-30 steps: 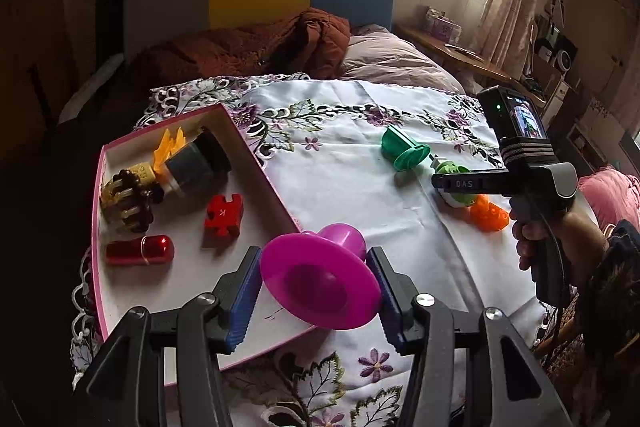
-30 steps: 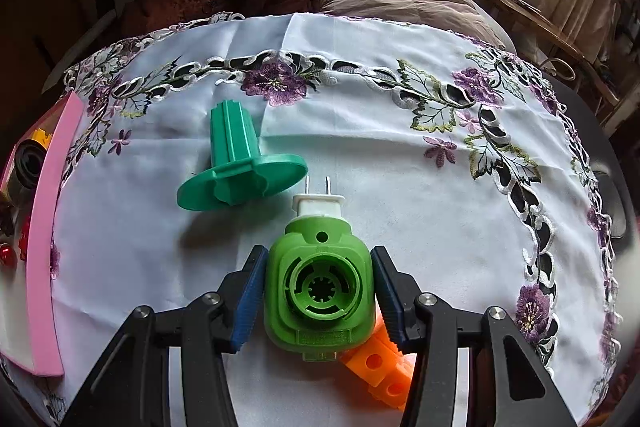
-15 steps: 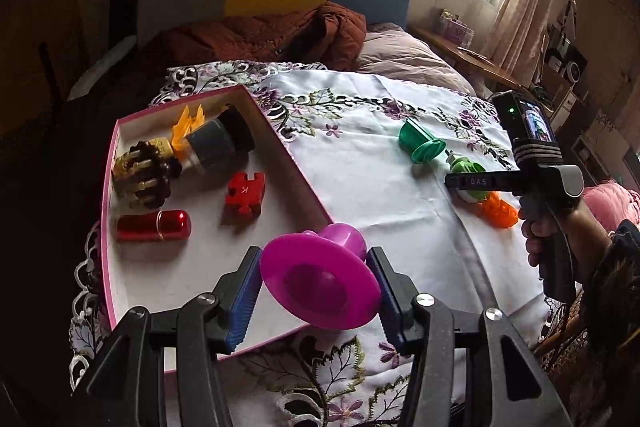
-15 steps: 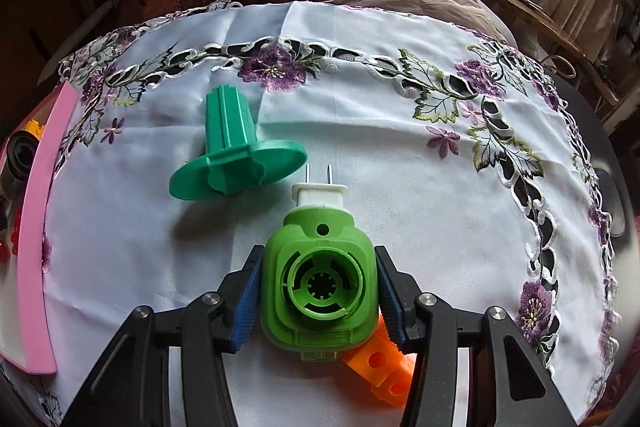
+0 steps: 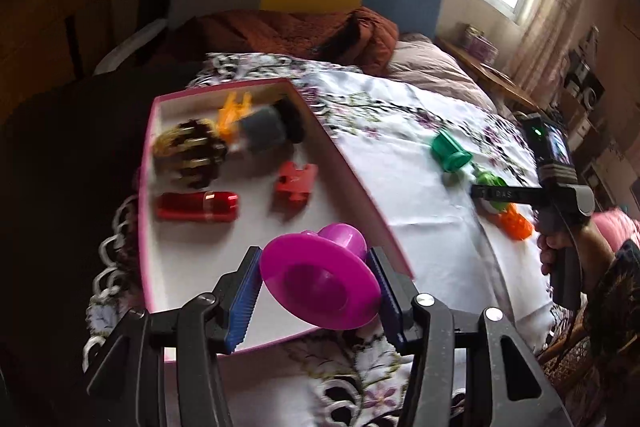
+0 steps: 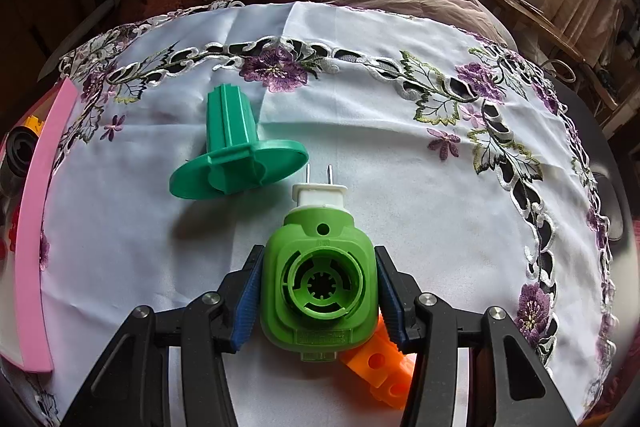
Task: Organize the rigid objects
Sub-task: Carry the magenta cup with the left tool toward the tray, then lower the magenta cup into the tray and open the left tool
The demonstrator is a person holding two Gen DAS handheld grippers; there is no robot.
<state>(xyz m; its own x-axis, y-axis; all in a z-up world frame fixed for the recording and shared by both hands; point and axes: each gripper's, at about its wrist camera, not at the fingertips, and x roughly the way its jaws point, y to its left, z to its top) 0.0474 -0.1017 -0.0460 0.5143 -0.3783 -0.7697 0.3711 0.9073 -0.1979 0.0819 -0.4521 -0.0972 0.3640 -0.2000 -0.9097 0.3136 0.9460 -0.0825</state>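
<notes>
Starting at the bottom of the left wrist view, the left gripper (image 5: 320,291) is clamped on a magenta flanged piece (image 5: 320,285), carried over the near corner of the pink tray (image 5: 360,183); I judge it is about to be set down there, not yet released. Further up, in the middle left of that frame, the tray already holds a red cylinder (image 5: 198,206), a red puzzle-shaped block (image 5: 295,183), a dark beaded bracelet (image 5: 190,153), a grey roll (image 5: 266,129) and an orange toy piece (image 5: 234,111), so five things look sorted.

At the bottom centre of the right wrist view, the right gripper (image 6: 318,291) has its pads against both sides of a green plug-in device (image 6: 320,283), which seems to rest on the white embroidered cloth (image 6: 400,167). An orange perforated block (image 6: 380,367) lies just beside it, partly under the right finger. Above, left of centre, a green flanged piece (image 6: 236,155) lies tipped on the cloth, well apart from the tray rim at the left edge.

By my reckoning, four items remain outside the tray, two of them already in hand.
</notes>
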